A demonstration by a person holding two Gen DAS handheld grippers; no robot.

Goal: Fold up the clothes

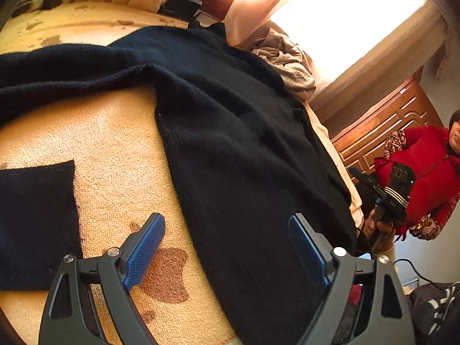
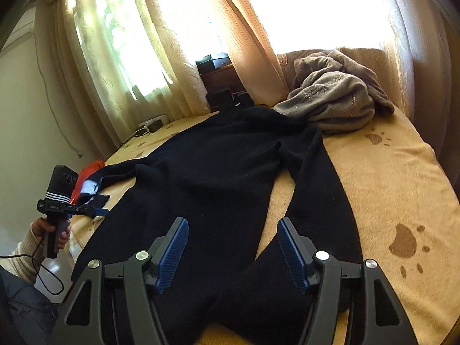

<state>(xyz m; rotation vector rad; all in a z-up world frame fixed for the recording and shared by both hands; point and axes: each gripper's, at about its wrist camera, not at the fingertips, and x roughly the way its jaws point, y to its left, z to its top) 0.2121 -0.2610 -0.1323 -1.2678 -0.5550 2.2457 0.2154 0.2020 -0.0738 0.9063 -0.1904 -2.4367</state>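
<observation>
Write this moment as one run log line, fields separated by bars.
stage: before fold | black garment: spread flat on bed | left gripper: open, empty | right gripper: open, empty | grey garment: crumpled, unfolded

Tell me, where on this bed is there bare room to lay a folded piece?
Bare blanket lies right of the black sweater, below the grey heap. Another patch sits between the sweater and the black folded piece. The middle and far end are crowded.
</observation>
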